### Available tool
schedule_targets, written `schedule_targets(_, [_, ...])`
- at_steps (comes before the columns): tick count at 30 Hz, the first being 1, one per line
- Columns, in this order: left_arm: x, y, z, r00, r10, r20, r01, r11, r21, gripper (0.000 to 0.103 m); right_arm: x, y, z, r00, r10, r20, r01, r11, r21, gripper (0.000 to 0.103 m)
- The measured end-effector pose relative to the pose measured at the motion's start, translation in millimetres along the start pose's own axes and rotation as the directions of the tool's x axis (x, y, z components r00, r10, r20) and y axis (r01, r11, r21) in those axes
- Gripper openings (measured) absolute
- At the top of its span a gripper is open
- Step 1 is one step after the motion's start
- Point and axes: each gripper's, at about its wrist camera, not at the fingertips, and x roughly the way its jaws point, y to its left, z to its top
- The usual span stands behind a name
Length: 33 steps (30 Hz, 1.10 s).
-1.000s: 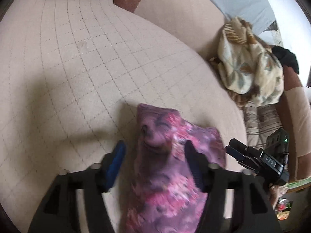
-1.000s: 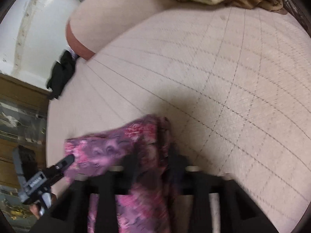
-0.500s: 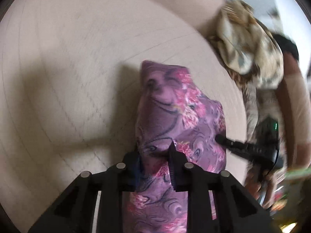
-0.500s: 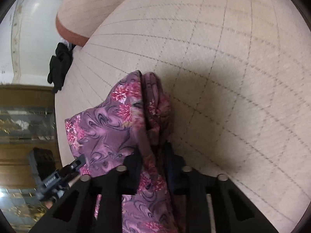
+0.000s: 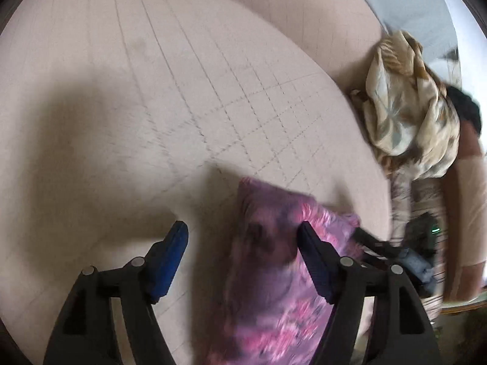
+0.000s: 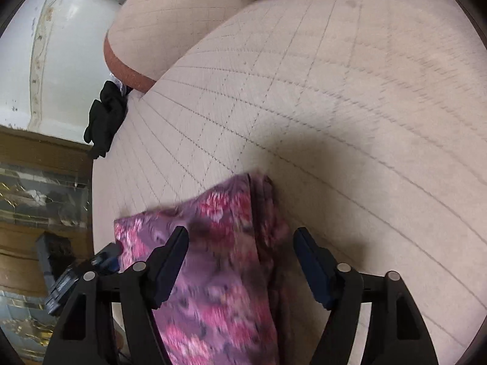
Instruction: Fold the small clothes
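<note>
Your left gripper (image 5: 242,243) stands with its jaws spread wide, clamping nothing; the purple floral garment (image 5: 274,273) lies between them toward the 3 o'clock finger. Your right gripper (image 6: 240,245) is likewise wide apart over the same cloth, which runs from 6 o'clock up to centre on the quilted cushion (image 6: 350,106). This looks like a release between folds. Next you need to pick fresh edges and close on them squarely. The garment reads as a narrow doubled strip, layers bunched along one side, blurred.
</note>
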Motion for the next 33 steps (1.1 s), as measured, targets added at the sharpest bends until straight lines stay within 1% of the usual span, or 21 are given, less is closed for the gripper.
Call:
schedule_targets(1, [5.1, 2.9, 2.2, 1.0, -0.022, -0.002, 0.022, 1.0, -0.001, 0.066, 7.1, -1.4, 4.1, 1.0, -0.003, 0.002, 0.003, 1.0, -0.008, 0.069])
schedule_targets(3, [8.2, 2.7, 2.4, 0.998, -0.054, 0.008, 0.054, 0.999, -0.001, 0.049, 18.8, -1.3, 11.0, 1.0, -0.009, 0.011, 0.01, 1.0, -0.023, 0.054])
schedule_targets(4, [9.8, 0.3, 3.1, 0.995, -0.095, -0.014, 0.095, 0.995, 0.005, 0.027, 19.1, -0.5, 13.6, 1.0, -0.007, 0.01, 0.007, 1.0, -0.019, 0.05])
schedule_targets(6, [0.0, -10.2, 3.1, 0.996, -0.093, -0.006, 0.093, 0.995, 0.018, 0.024, 17.4, 3.2, 16.8, 1.0, 0.007, -0.005, -0.007, 1.0, -0.03, 0.022])
schedule_targets(8, [-22.1, -23.8, 1.6, 0.99, -0.134, 0.039, 0.133, 0.99, 0.047, 0.021, 10.4, 7.5, 19.0, 0.999, 0.04, 0.013, -0.04, 0.999, -0.024, 0.019])
schedule_targets(10, [-44.2, -35.8, 5.2, 0.977, -0.185, 0.102, 0.175, 0.979, 0.102, 0.021, -7.1, 14.2, 21.0, 0.994, 0.092, 0.063, -0.088, 0.994, -0.058, 0.017])
schedule_targets(12, [-46.3, -34.8, 9.5, 0.976, -0.179, 0.125, 0.163, 0.978, 0.131, 0.022, -18.5, 19.2, 23.6, 0.987, 0.119, 0.11, -0.109, 0.99, -0.09, 0.015])
schedule_targets(13, [-34.4, -30.9, 12.3, 0.984, -0.146, 0.106, 0.134, 0.985, 0.112, 0.027, -17.0, 18.9, 24.1, 0.986, 0.113, 0.119, -0.101, 0.99, -0.099, 0.015])
schedule_targets(14, [-20.9, -22.5, 13.6, 0.993, -0.083, 0.086, 0.077, 0.994, 0.076, 0.03, -11.5, 17.8, 23.9, 0.989, 0.087, 0.115, -0.075, 0.992, -0.103, 0.017])
schedule_targets(15, [-10.3, -11.0, 11.7, 0.997, 0.009, 0.077, -0.011, 1.0, 0.025, 0.033, 1.8, 14.9, 22.3, 0.995, 0.021, 0.095, -0.012, 0.995, -0.094, 0.025])
schedule_targets(16, [-6.4, -3.1, 9.1, 0.996, 0.012, 0.086, -0.012, 1.0, -0.005, 0.059, 10.8, 11.4, 21.2, 0.997, -0.031, 0.065, 0.036, 0.996, -0.083, 0.032])
schedule_targets(17, [-7.7, 2.5, 6.5, 0.995, 0.012, 0.096, -0.009, 1.0, -0.03, 0.066, 20.2, 7.0, 19.9, 0.998, -0.065, 0.019, 0.067, 0.996, -0.066, 0.042])
schedule_targets(18, [-12.2, 3.7, 5.2, 0.995, 0.02, 0.094, -0.015, 0.999, -0.05, 0.066, 15.8, 2.4, 18.9, 0.999, -0.041, 0.03, 0.043, 0.998, -0.042, 0.043])
schedule_targets(19, [-19.1, 1.2, 4.3, 0.995, 0.01, 0.095, -0.005, 0.999, -0.054, 0.066, 7.7, 1.6, 18.3, 0.998, -0.05, 0.034, 0.05, 0.999, -0.01, 0.047])
schedule_targets(20, [-31.6, -4.5, 0.8, 0.993, -0.002, 0.115, 0.007, 0.999, -0.047, 0.066, -0.7, 2.6, 17.9, 0.997, -0.065, 0.04, 0.065, 0.998, -0.002, 0.056])
schedule_targets(22, [-50.3, -15.8, -11.0, 0.989, 0.001, 0.151, 0.001, 1.0, -0.015, 0.066, -23.9, 10.1, 10.7, 0.996, -0.034, 0.088, 0.037, 0.999, -0.038, 0.059])
schedule_targets(24, [-60.9, -29.9, -30.4, 0.987, 0.002, 0.159, -0.007, 1.0, 0.028, 0.068, -41.7, 11.5, -8.1, 0.995, 0.004, 0.1, 0.001, 0.999, -0.05, 0.064])
schedule_targets(27, [-71.0, -33.2, -73.6, 0.993, 0.013, 0.121, -0.021, 0.998, 0.065, 0.069, -53.7, 1.8, -48.3, 0.997, 0.048, 0.068, -0.045, 0.998, -0.043, 0.064])
schedule_targets(29, [-78.6, -25.1, -110.1, 0.994, 0.015, 0.104, -0.024, 0.996, 0.087, 0.069, -55.9, -6.8, -84.3, 0.998, 0.043, 0.039, -0.042, 0.998, -0.041, 0.064])
schedule_targets(31, [-80.8, -4.0, -148.3, 0.996, 0.036, 0.079, -0.044, 0.993, 0.108, 0.07, -51.8, -16.1, -125.8, 0.999, 0.032, 0.004, -0.032, 0.999, -0.028, 0.064])
schedule_targets(33, [-72.8, 13.6, -176.3, 0.998, 0.041, 0.041, -0.045, 0.994, 0.096, 0.07, -50.4, -27.8, -160.1, 0.999, 0.029, -0.021, -0.029, 1.0, 0.002, 0.06])
